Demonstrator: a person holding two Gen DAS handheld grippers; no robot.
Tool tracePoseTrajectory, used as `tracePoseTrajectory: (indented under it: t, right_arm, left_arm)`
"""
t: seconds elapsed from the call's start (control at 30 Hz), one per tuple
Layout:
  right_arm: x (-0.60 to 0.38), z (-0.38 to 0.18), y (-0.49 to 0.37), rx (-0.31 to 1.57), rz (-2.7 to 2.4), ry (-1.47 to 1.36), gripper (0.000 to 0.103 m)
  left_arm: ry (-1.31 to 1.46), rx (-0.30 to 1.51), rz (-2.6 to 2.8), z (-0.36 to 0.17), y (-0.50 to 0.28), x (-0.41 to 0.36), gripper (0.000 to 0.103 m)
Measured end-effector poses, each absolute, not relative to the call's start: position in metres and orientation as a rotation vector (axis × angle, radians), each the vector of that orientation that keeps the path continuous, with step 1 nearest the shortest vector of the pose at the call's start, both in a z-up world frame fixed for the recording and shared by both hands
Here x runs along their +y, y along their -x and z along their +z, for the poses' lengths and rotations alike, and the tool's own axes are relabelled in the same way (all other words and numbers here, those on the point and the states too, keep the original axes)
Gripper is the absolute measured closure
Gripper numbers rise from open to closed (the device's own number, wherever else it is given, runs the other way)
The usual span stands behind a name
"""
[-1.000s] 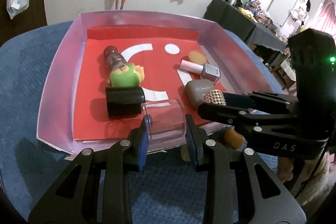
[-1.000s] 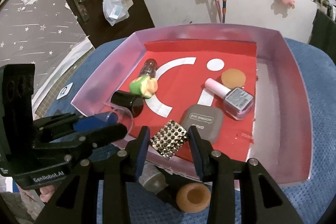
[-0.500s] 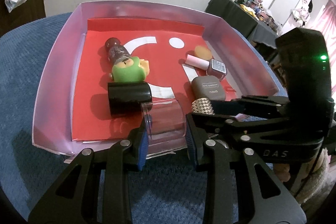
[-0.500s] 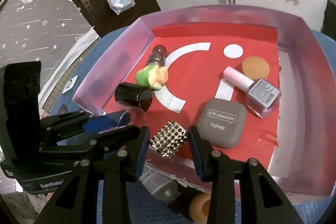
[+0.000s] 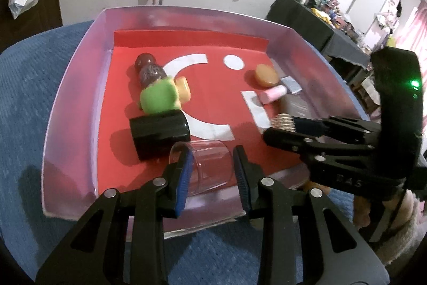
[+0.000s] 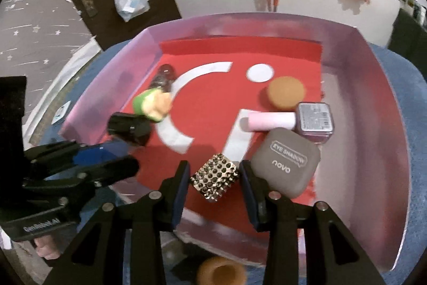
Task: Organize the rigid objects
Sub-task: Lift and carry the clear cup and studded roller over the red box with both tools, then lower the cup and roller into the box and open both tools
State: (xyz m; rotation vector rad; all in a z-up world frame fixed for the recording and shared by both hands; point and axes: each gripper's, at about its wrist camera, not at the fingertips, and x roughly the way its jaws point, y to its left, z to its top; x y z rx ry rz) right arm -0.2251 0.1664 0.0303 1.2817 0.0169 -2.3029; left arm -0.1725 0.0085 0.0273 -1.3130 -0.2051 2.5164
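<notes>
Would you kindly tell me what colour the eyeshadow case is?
Grey, with white lettering on the eyeshadow case; clearest in the right wrist view.

A clear cup (image 5: 210,164) lies on its side over the tray's (image 5: 80,87) near edge, and a studded box (image 6: 214,176) sits tilted over the red liner near that edge. A black cap (image 5: 158,132), green toy (image 5: 160,96) and dark bottle (image 5: 148,68) line the left side. Right of centre lie a grey compact (image 6: 287,163), a pink-capped polish bottle (image 6: 293,120) and a tan puff (image 6: 287,91).
</notes>
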Motion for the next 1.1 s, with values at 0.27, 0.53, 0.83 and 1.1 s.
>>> tracePoseTrajectory:
  t: [0.27,0.53,0.83,1.1]
  right_arm:
    - [0.163,0.031,0.228,0.067,-2.366,-1.254,0.062]
    - [0.157,0.032,0.232,0.098,-2.401,-1.225,0.062]
    - [0.157,0.032,0.233,0.092,-2.403,-1.222,0.062]
    - [0.157,0.033,0.233,0.089,-2.403,-1.222,0.062]
  left_arm:
    - [1.321,-0.214,2.578,0.018,0.188,-0.001,0.074]
    - [1.316,-0.217,2.599,0.016,0.192,-0.003,0.076]
    - [1.317,-0.218,2.599,0.016,0.192,-0.004,0.076]
    - [1.318,-0.214,2.601,0.016,0.192,-0.003,0.076]
